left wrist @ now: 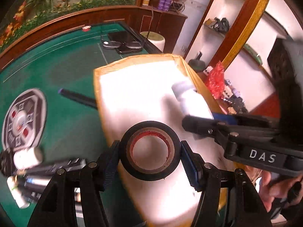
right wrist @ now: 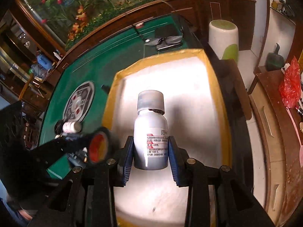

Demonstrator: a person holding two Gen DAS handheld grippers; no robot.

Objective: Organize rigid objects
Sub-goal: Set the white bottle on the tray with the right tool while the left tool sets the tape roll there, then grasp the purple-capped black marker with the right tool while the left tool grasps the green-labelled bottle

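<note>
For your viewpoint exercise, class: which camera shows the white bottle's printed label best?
The right wrist view: the white bottle faces it, held in the right gripper, label showing. The left wrist view shows only the bottle blurred, from the side, label unseen.

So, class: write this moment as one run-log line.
left gripper: shut on tape roll | right gripper: shut on white bottle | both over tray

Floral mural (right wrist: 106, 5), wooden cabinets (right wrist: 233, 13), white walls (left wrist: 251, 79)
</note>
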